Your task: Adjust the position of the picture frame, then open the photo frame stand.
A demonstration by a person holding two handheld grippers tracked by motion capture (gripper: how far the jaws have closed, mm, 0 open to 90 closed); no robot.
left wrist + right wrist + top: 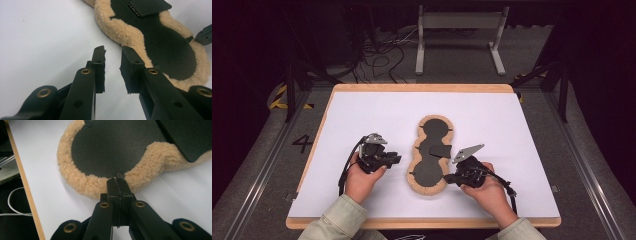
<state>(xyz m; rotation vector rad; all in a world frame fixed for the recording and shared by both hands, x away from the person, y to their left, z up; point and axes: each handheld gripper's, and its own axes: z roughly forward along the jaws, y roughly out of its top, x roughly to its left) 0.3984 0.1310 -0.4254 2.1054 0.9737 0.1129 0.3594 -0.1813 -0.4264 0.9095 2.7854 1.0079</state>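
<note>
A fleece-edged pad (430,155) with a black leather-like face lies near the middle of the white table top (362,110), its long axis running from 12 to 6 o'clock. It is shaped like a peanut, two rounded lobes joined by a narrower waist, and a black flap (441,150) sticks out across the waist toward 3 o'clock.

The right gripper (451,178) sits at the pad's 4 o'clock side, at the near lobe. In the right gripper view its jaws are pressed together with no gap, their tips against the fleece rim (100,185) where a small black loop (119,174) pokes up at the seam; they appear to pinch that loop or the rim edge, though what exactly is caught is hard to tell.

The left gripper (398,159) is at the pad's 9 o'clock side, just beside the rim but apart from it. In the left gripper view its jaws stand narrowly apart with nothing between them, pointing at bare table next to the fleece.

As a judgement, the work is at an early stage: one side of the pad seems gripped, the other is not yet taken, and the pad lies flat and unfolded. Gripping the left side and lifting or folding appear to remain.
</note>
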